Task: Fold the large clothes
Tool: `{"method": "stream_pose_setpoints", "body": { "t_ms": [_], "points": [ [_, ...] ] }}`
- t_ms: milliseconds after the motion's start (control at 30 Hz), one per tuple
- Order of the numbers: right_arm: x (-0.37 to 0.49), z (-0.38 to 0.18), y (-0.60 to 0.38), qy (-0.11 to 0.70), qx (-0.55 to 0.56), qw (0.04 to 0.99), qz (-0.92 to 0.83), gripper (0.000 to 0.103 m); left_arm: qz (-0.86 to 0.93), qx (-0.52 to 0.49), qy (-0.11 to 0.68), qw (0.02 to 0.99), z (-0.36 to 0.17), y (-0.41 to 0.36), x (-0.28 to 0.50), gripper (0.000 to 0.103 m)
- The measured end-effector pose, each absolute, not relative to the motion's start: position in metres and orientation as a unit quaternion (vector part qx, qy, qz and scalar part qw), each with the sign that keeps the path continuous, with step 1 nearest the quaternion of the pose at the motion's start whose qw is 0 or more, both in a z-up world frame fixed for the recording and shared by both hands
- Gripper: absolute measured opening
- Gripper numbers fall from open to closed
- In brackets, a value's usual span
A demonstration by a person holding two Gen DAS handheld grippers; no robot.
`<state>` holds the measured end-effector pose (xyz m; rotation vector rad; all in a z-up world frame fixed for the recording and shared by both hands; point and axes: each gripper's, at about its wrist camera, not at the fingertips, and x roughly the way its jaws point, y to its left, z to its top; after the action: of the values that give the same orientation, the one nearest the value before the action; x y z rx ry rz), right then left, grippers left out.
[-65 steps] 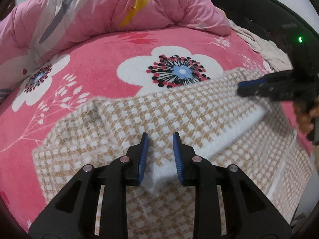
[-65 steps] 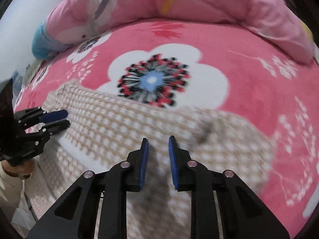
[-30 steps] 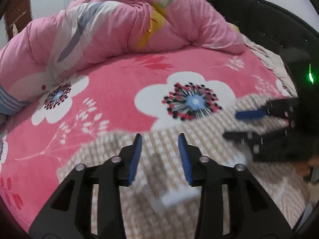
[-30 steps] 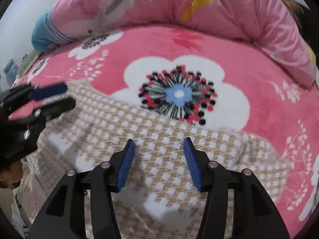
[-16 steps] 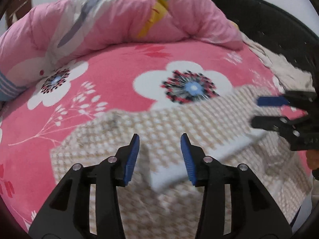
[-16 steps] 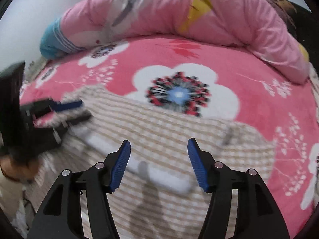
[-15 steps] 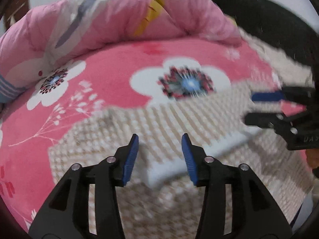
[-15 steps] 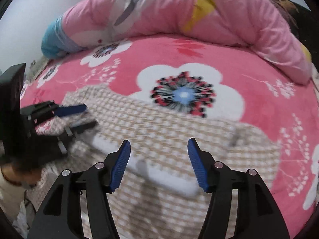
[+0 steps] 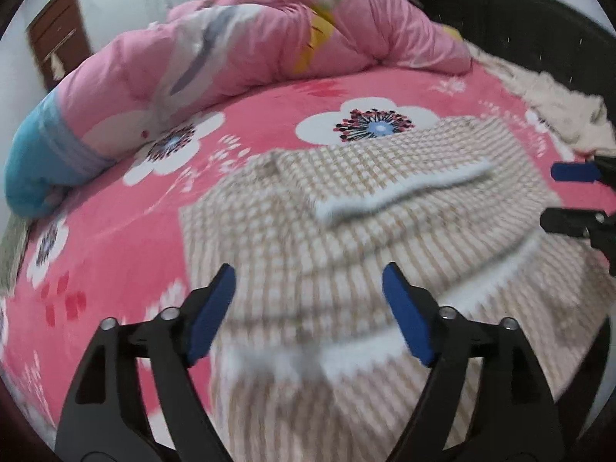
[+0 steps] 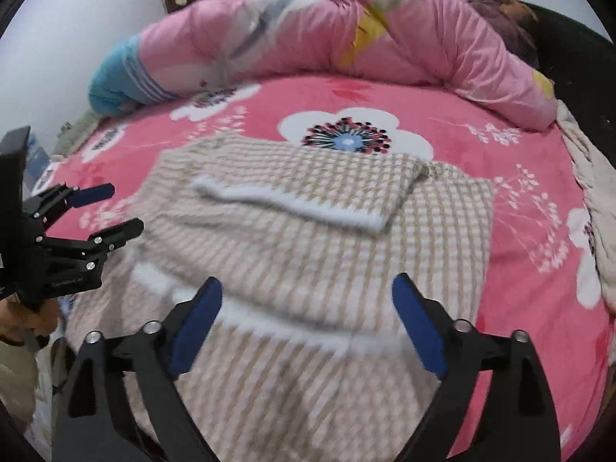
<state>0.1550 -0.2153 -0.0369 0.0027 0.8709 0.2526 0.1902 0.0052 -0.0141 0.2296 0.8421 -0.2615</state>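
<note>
A beige-and-white checked garment (image 9: 346,231) (image 10: 308,238) lies spread on the pink flowered bed, with a folded-over part ending in a white band (image 9: 400,192) (image 10: 292,204) across its far half. My left gripper (image 9: 308,308) hovers over the garment's near part, its jaws opening wide with nothing between them. My right gripper (image 10: 308,315) does the same over its own near part, jaws opening, nothing held. Each gripper also shows at the edge of the other view: the right gripper (image 9: 569,196), the left gripper (image 10: 107,211).
A rolled pink quilt (image 9: 269,46) (image 10: 346,30) lies along the far side of the bed (image 9: 115,238) (image 10: 539,231). A cream blanket (image 9: 558,107) sits at the right edge by a dark headboard (image 9: 519,23). A hand (image 10: 23,319) holds the left gripper.
Both grippers opened wide and drew back toward the near edge of the garment. The folded part with the white band now lies released, farther from the fingers.
</note>
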Motion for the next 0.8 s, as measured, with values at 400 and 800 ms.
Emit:
{"method": "stream_pose_setpoints", "body": {
  "t_ms": [400, 800],
  "points": [
    [0.063, -0.082, -0.156, 0.436, -0.009, 0.891, 0.123, 0.092, -0.095, 0.059, 0.449, 0.886, -0.063, 0.029, 0.098, 0.086],
    [0.066, -0.127, -0.161, 0.462, -0.002, 0.881, 0.101, 0.097, -0.072, 0.044, 0.463, 0.882, -0.094, 0.041, 0.089, 0.090]
  ]
}}
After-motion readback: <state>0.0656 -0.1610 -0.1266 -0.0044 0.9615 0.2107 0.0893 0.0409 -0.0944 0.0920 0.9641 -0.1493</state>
